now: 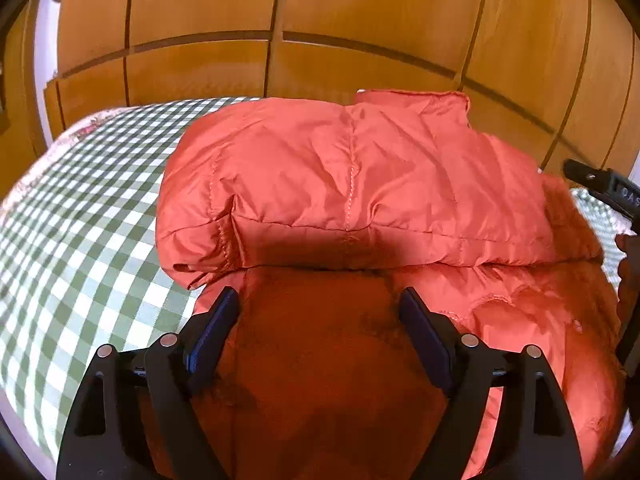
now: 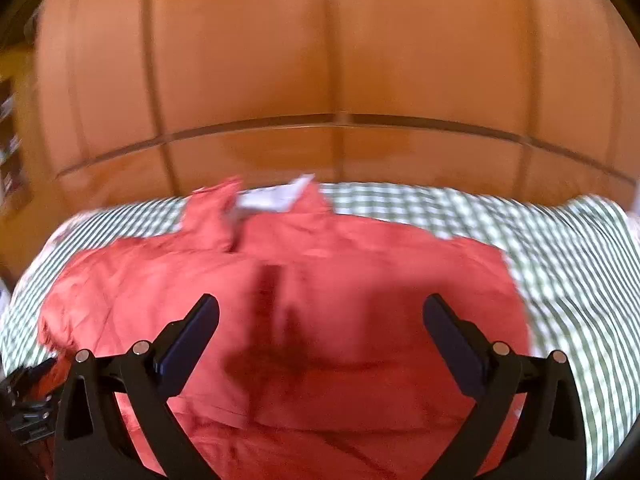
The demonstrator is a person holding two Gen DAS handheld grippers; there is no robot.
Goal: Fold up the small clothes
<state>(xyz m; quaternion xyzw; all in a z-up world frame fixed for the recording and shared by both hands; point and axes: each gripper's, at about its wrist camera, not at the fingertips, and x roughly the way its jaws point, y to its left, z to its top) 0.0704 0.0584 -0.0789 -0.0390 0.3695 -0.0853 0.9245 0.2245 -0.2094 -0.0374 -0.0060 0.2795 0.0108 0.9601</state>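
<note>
Red jacket (image 1: 360, 184) spread on the checked bed (image 1: 80, 216), folded part toward 12 o'clock. Left gripper (image 1: 320, 300) above the jacket, fingers (image 1: 216, 332) wide apart, holding nothing. Right gripper (image 2: 320, 308) likewise spread wide and holding nothing. Wooden wardrobe (image 1: 320, 20) behind.

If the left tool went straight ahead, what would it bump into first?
Probably the red puffy jacket. The open left tool points at its folded-over part, with the wooden wardrobe farther behind. Depth is hard to judge.
</note>
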